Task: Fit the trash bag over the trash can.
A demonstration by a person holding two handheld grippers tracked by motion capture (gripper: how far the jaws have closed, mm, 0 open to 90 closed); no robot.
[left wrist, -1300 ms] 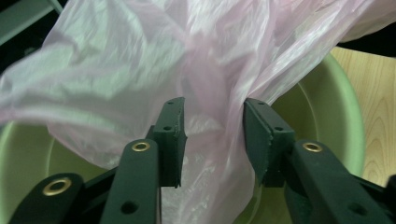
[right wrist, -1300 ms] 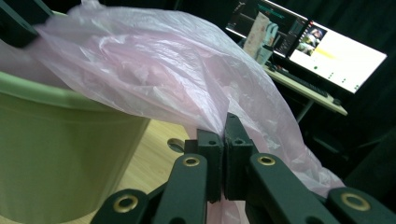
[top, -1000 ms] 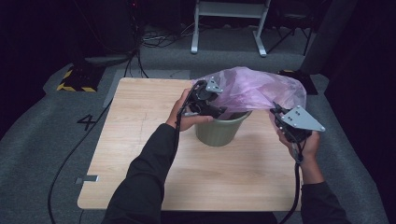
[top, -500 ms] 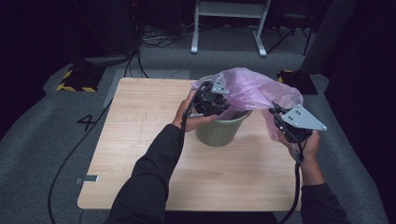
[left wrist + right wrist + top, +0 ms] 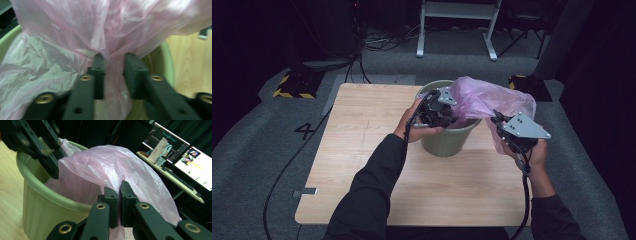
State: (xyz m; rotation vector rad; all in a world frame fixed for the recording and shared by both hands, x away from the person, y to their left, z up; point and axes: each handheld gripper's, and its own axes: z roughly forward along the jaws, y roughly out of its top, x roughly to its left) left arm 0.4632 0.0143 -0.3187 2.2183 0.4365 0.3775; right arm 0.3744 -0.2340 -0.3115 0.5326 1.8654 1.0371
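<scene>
1. So there's a green bin standing on a wooden table, closer to the table's far edge than its near one and a bit toward the right side.
2. A pink plastic bag is half in the bin: part of it is tucked down inside, while the rest billows up over the rim and spills out toward the table's right edge.
3. The left gripper sits over the bin's mouth on the side nearer the person, held by the left hand, which is right up against the bin's rim.
4. In the left gripper view its jaws have a gathered fold of the bag between them. The jaws have just been opening a little, and there's a visible gap between them with the plastic bunched in it, so they look loose around the fold rather than pinching it.
5. The right gripper is just off the bin's right side, held up above the table in the right hand.
6. In the right gripper view its jaws are pressed nearly together on a thin layer of the bag, pinching the film where it drapes over the bin rim.
7. The left gripper also shows in that view, dipping into the bin from the far side.
</scene>
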